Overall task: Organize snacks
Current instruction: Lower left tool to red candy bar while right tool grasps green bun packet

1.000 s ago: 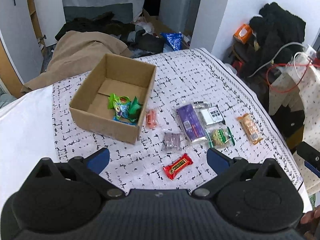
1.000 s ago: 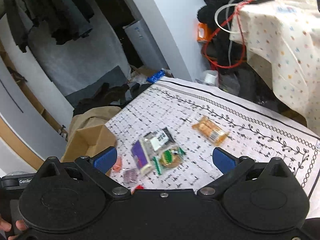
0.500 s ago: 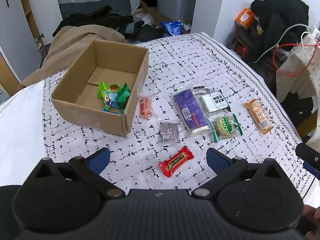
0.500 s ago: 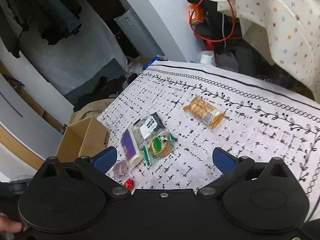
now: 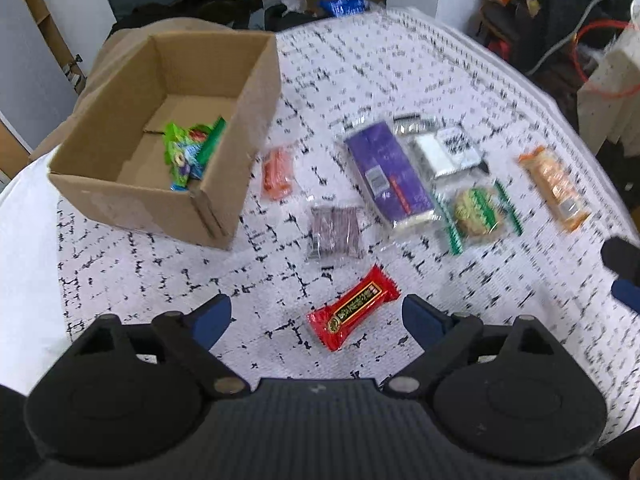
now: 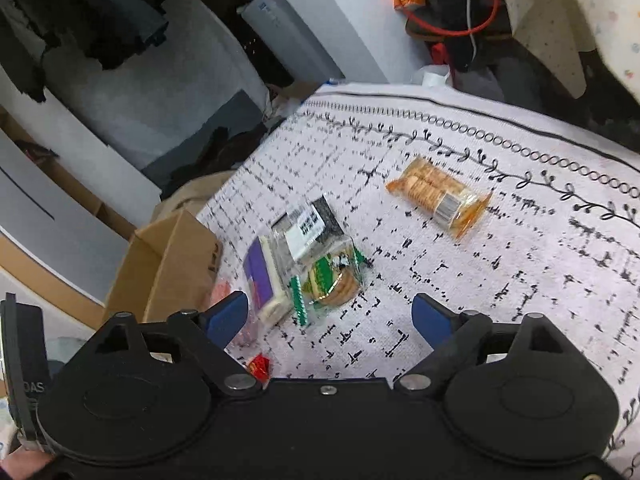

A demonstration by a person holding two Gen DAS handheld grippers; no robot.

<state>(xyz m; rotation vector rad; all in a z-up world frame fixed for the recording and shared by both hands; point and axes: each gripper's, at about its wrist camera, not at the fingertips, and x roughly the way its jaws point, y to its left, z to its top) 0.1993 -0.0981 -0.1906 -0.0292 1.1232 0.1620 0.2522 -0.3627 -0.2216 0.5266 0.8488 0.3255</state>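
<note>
Snacks mostly still loose mid-frame, only green pack (image 5: 190,152) in box (image 5: 224,200) upper left; left gripper (image 5: 316,318) dropped closer over red bar (image 5: 354,308), wide open + empty, right gripper (image 6: 330,316) same, so pick prob next.

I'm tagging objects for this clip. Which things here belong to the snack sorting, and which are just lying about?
Part of the job:
cardboard box
green snack packs inside it
red bar
purple pack
dark wrapped snack
small orange pack
green-edged biscuit
black-and-white pack
orange cracker pack

Lying about:
tan cloth
red cable
blue bag
</note>
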